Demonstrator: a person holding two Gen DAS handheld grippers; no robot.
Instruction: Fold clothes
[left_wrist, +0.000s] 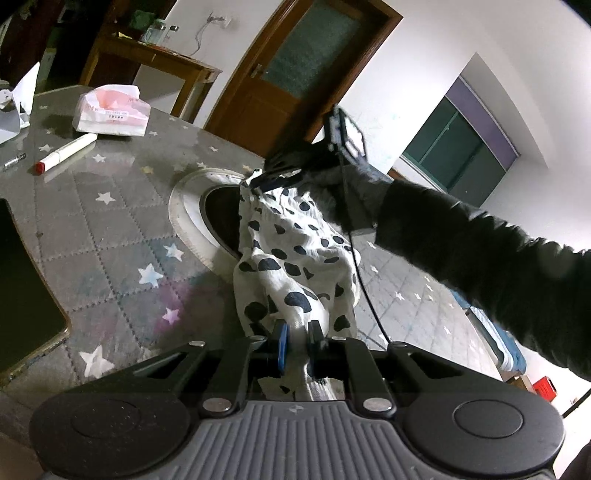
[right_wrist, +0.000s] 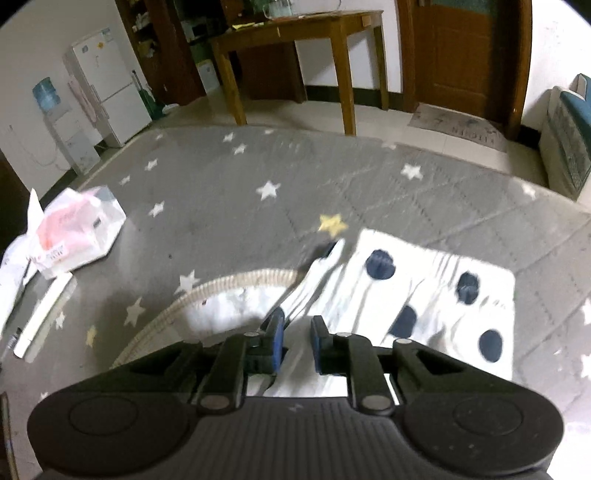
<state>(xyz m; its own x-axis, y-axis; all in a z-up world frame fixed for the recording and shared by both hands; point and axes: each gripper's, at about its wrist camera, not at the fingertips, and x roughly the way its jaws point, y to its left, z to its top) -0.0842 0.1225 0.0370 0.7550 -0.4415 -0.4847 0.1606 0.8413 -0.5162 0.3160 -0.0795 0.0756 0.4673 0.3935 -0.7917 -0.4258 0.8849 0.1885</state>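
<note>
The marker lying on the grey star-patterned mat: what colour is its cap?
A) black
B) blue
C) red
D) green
C: in the left wrist view the white marker lies on the star mat near the pink tissue pack, and the cap at its near end is red.

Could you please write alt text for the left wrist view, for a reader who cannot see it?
The left gripper fingers pinch one end of a white cloth with dark spots, while the right gripper, held by a dark-sleeved arm, is at its far end above a grey star-patterned mat. A tissue pack and marker lie behind.
</note>
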